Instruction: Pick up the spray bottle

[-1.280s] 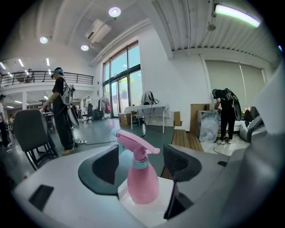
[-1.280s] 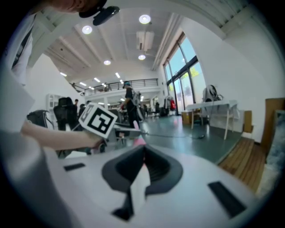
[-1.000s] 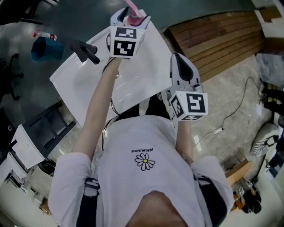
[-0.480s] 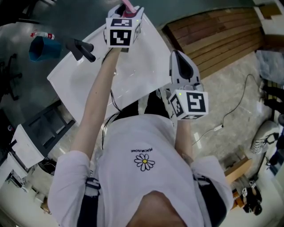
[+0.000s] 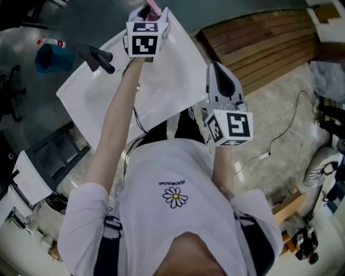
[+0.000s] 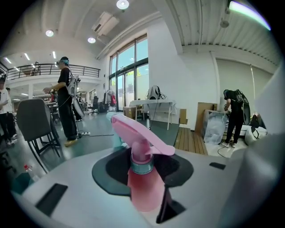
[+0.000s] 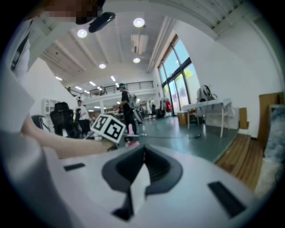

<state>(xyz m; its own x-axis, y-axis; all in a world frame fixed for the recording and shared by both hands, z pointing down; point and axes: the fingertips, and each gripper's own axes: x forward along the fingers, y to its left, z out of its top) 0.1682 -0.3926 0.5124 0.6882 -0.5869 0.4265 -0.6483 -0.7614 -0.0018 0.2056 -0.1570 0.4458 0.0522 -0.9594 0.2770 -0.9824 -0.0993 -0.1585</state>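
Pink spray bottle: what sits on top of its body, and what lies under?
Atop the pink spray bottle: a teal collar and pink trigger head. Its base is hidden by the left gripper, whose jaws are closing around it.

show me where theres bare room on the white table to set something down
The white table is bare across its middle, between the person's left arm and the right tool, and at the left corner below the black object. The far edge is crowded: the left tool is closing round the pink spray bottle there.
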